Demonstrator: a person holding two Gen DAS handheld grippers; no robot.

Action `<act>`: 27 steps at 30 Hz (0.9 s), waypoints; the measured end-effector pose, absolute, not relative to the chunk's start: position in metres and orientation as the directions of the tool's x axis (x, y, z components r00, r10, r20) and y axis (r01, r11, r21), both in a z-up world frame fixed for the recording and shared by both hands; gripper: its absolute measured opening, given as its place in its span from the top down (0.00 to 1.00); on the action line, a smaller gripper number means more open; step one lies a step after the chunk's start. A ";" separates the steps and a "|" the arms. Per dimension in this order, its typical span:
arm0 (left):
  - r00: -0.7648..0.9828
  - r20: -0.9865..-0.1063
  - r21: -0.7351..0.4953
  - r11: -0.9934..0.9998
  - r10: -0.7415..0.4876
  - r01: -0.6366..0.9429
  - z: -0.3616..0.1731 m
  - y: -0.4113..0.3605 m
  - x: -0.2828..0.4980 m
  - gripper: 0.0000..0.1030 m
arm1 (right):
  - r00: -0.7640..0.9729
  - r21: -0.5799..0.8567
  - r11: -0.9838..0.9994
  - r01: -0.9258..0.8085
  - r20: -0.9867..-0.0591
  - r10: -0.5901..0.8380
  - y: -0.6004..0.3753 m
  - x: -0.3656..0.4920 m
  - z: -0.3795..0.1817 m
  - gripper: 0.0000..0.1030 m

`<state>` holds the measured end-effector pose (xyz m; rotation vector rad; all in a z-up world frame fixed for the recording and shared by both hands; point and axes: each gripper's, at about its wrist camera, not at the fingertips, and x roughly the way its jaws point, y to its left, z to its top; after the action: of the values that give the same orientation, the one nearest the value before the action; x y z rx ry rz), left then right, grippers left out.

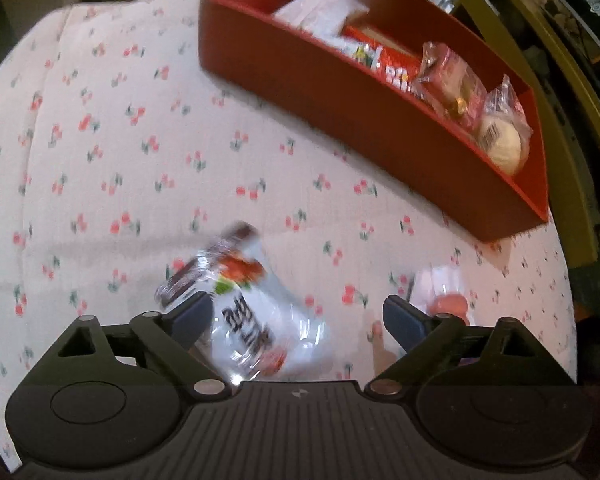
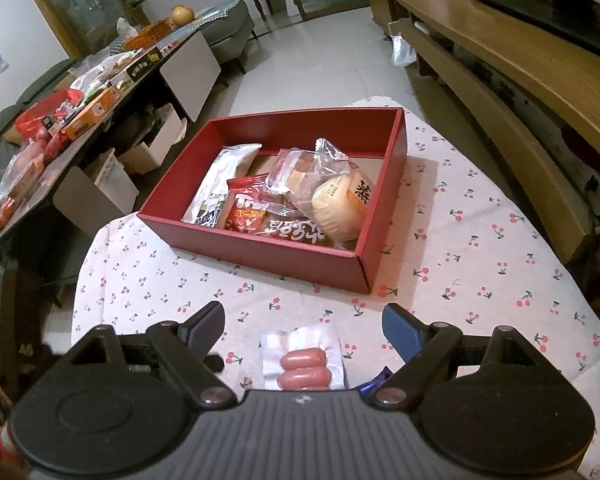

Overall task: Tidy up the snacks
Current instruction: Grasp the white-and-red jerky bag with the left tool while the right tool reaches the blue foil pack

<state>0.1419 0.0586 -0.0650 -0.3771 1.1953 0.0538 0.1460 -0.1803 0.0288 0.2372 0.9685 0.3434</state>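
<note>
While both grippers stand spread with nothing pinched, two snacks lie loose on the cloth (image 2: 480,248). The left gripper (image 1: 296,320) has a white packet (image 1: 252,320) between its fingers, lying against the left one; the right finger stands clear of it, so I judge it is not gripped. The packet is blurred, so whether it rests on the cloth or is falling I cannot tell. The right gripper (image 2: 303,326) hangs over a sausage pack (image 2: 303,362), which lies centred between its fingers and close to the palm, likely lined up for a pick.

Ahead of both tools sits the red box (image 2: 260,258), holding a bun (image 2: 338,210) and several wrappers, the plain goal for what remains.

The surface is a padded top under cherry-print cloth. Beyond the right gripper, to its left, a dark table (image 2: 100,128) is piled with food; to its right runs a wooden bench (image 2: 500,68), with pale floor tiles between.
</note>
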 end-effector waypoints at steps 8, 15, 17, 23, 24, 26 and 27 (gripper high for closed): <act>0.392 -0.910 -0.237 0.946 -0.137 -0.221 -0.056 0.060 0.138 0.08 | 0.507 0.336 0.927 -0.165 -0.778 0.372 -0.185 0.147 0.024 0.07; 0.356 -0.931 -0.183 0.952 -0.087 -0.247 -0.065 0.058 0.131 0.05 | 0.503 0.331 0.930 -0.158 -0.784 0.365 -0.185 0.144 0.022 0.07; 0.357 -0.932 -0.167 0.952 -0.067 -0.258 -0.067 0.058 0.130 0.05 | 0.498 0.330 0.931 -0.155 -0.788 0.362 -0.186 0.143 0.020 0.07; 0.374 -0.923 -0.204 0.934 -0.083 -0.295 -0.055 0.073 0.126 0.08 | 0.495 0.339 0.930 -0.145 -0.789 0.365 -0.190 0.143 0.020 0.07; 0.382 -0.921 -0.202 0.934 -0.078 -0.295 -0.053 0.075 0.124 0.07 | 0.496 0.342 0.927 -0.151 -0.786 0.371 -0.190 0.143 0.021 0.07; 0.387 -0.920 -0.188 0.934 -0.059 -0.304 -0.051 0.077 0.121 0.05 | 0.496 0.346 0.924 -0.162 -0.781 0.379 -0.189 0.143 0.023 0.07; 0.379 -0.924 -0.184 0.933 -0.057 -0.309 -0.053 0.076 0.121 0.05 | 0.496 0.349 0.922 -0.168 -0.778 0.385 -0.188 0.143 0.024 0.07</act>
<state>0.1206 0.0764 -0.0530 -0.3536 1.1778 0.1657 0.1429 -0.1880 0.0239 0.2401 0.9984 0.3388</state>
